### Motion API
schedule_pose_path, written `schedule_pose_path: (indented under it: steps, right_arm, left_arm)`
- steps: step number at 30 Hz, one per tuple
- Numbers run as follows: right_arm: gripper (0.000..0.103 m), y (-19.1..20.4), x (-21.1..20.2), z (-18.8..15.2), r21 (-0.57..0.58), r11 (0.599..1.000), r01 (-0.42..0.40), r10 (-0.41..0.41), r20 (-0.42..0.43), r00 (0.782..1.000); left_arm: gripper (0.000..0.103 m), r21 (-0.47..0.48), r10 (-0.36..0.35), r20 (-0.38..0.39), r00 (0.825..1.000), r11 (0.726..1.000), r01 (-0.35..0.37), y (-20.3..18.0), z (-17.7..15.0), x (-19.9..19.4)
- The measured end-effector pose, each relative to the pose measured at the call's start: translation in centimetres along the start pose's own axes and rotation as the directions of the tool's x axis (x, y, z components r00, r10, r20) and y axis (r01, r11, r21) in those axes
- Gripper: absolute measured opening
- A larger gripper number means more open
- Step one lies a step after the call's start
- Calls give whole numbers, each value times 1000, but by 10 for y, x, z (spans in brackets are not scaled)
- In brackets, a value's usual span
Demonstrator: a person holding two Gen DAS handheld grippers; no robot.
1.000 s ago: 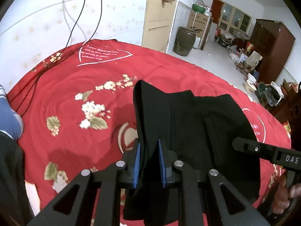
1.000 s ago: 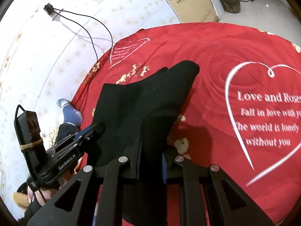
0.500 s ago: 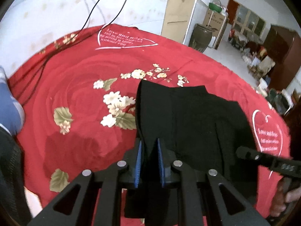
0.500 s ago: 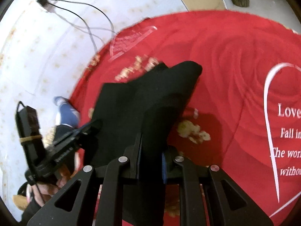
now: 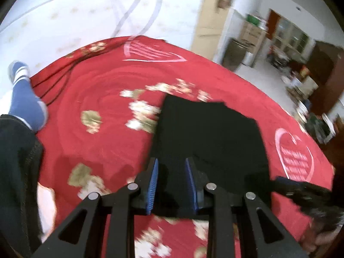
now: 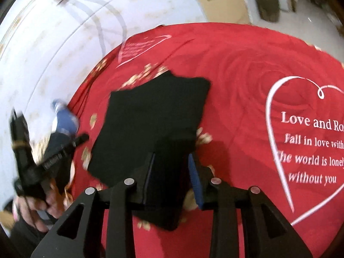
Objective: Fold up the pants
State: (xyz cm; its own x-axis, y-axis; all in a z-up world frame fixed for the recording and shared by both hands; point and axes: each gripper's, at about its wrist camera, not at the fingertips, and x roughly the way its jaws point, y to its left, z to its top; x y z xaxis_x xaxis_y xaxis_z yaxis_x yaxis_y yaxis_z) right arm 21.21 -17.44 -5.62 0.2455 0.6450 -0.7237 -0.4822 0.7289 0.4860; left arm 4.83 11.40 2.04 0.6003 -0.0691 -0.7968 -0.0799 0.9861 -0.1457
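Note:
The black pants point(image 5: 206, 135) lie folded in a flat rectangle on the red bedspread point(image 5: 96, 99); they also show in the right wrist view point(image 6: 154, 120). My left gripper point(image 5: 172, 182) is open, its blue pads straddling the near edge of the pants. My right gripper point(image 6: 172, 180) is open too, jaws apart over the near corner of the pants. The right gripper shows at the lower right of the left wrist view point(image 5: 301, 191), and the left gripper at the left of the right wrist view point(image 6: 53, 157). Both views are blurred.
The red bedspread has white heart prints point(image 6: 305, 146) and flowers. A white wall with cables point(image 5: 133, 10) lies behind it. A foot in a blue sock point(image 5: 25, 99) rests at the bed's left edge. Furniture and a barrel point(image 5: 234, 53) stand on the floor beyond.
Both grippers have opened and let go of the pants, which have dropped flat onto the bedspread. Both grippers have pulled back a little.

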Motion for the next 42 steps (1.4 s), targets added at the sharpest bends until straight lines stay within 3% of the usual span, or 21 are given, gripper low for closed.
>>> schedule_pose_path:
  steps: [2,5,8,13,17,20,25,34,37,42]
  right_arm:
    - [20,7,9,-15,-34,999,21,-22,-36,999]
    - [19,4,18,-27,-49,997,65,-68,-60,996]
    - [19,3,14,-21,-45,996,77,-80,-71,994]
    - [19,23,-5,-17,-115,992,55,-56,-4,998]
    - [19,24,21,-32,-151,986,74,-87,-76,993]
    - [19,16,18,-33,-114,992,53,-60,-59,996]
    - [19,10,11,-8,-88,995,40,-41,-11,999]
    - [19,3,40,51,-126,990,62,-61,10,998]
    - [19,-15,61,59,-82,995,49,-52,-43,998]
    - [19,-16,53,67,-84,995,47,-46,9,999]
  left_arm:
    - [29,37,-6,-40,999,999,7,-11,-14,5]
    - [29,61,41,-135,990,998,-33,-17,-30,28]
    - [29,65,44,-125,991,997,-36,-18,-27,25]
    - [29,44,46,-102,994,998,-41,-17,-20,16]
    - [29,37,28,-83,996,999,-25,-21,-20,9]
    - [29,41,39,-83,996,999,-36,-21,-19,11]
    - [29,40,50,-64,997,998,-47,-22,-2,21]
    - [29,44,65,-70,995,997,-62,-10,23,65]
    - [30,26,60,-51,997,998,-59,-1,22,67]
    - [29,-3,73,-46,996,997,-73,6,35,63]
